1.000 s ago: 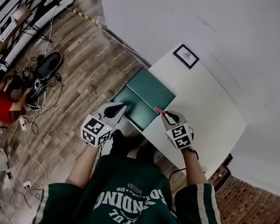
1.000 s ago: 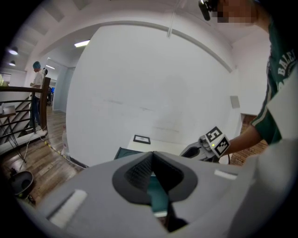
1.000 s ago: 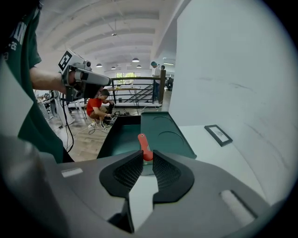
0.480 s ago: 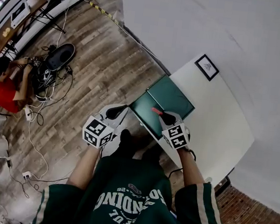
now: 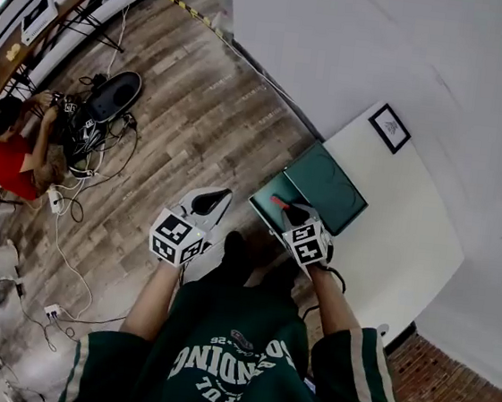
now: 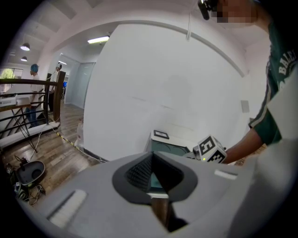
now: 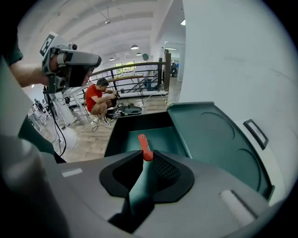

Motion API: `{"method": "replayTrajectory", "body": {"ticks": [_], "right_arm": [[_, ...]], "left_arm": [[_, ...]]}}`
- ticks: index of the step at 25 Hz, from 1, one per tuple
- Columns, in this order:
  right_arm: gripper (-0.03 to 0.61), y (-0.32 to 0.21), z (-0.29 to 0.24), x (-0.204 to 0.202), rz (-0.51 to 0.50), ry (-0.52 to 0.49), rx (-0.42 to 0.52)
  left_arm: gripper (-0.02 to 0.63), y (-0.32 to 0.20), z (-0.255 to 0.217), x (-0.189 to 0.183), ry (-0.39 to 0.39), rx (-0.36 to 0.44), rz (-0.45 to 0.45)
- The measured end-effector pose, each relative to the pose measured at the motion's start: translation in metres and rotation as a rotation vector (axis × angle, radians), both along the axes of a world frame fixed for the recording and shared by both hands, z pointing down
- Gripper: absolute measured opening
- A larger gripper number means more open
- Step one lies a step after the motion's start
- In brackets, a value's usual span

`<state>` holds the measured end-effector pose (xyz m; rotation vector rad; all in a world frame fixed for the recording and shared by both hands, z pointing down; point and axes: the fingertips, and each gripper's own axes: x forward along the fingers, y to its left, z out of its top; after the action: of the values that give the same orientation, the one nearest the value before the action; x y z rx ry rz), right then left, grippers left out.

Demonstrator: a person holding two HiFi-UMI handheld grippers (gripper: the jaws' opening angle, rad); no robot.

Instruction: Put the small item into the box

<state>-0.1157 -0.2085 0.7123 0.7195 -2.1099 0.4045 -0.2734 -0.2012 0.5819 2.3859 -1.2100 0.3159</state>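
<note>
The right gripper (image 7: 146,157) grips a small red item (image 7: 145,144) at its jaw tips. The item's long axis runs forward and slightly up, away from the jaws, and it hangs directly above the open green box (image 7: 122,134). The left gripper (image 6: 152,158) hangs over the floor just off the table's near edge, farther from the box, its jaws seemingly closed on nothing. The box sits at the near edge of the white table (image 5: 392,230). Its floor looks bare, and its lid (image 7: 212,139) lies open to the right.
</note>
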Motion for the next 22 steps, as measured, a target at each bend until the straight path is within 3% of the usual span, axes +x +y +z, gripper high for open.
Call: {"method": "replayTrajectory", "body": {"ticks": [12, 18, 22], "right_arm": [[0.069, 0.009, 0.047, 0.002, 0.062, 0.058, -0.114], [0.071, 0.009, 0.041, -0.002, 0.045, 0.019, -0.109], [0.069, 0.010, 0.011, -0.005, 0.038, -0.033, -0.048]], "left_arm": [[0.051, -0.007, 0.016, -0.003, 0.005, -0.018, 0.026], [0.052, -0.014, 0.014, 0.006, 0.002, -0.019, 0.040], [0.051, -0.016, 0.011, 0.017, 0.001, -0.005, 0.049]]}}
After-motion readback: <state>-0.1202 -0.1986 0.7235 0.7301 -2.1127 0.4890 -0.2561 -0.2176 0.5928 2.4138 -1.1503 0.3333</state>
